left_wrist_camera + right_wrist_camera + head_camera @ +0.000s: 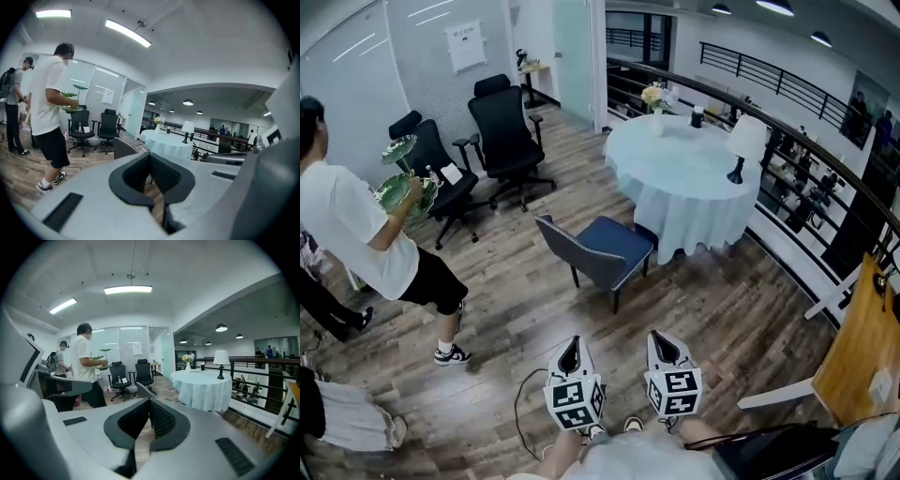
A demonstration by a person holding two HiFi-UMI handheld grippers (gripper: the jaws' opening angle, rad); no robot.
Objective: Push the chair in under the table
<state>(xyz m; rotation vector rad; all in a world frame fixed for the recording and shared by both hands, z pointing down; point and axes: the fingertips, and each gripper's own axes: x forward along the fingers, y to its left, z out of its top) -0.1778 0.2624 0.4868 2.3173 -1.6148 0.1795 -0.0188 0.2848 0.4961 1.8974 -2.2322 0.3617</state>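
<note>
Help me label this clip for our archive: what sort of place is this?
Likely an office's upper floor or lounge: black swivel office chairs by a glass partition, a round clothed table, and a curved railing apparently overlooking a level below.

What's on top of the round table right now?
A flower vase, a dark cup and a white-shaded lamp. The tablecloth hangs low, hiding whatever is underneath.
</note>
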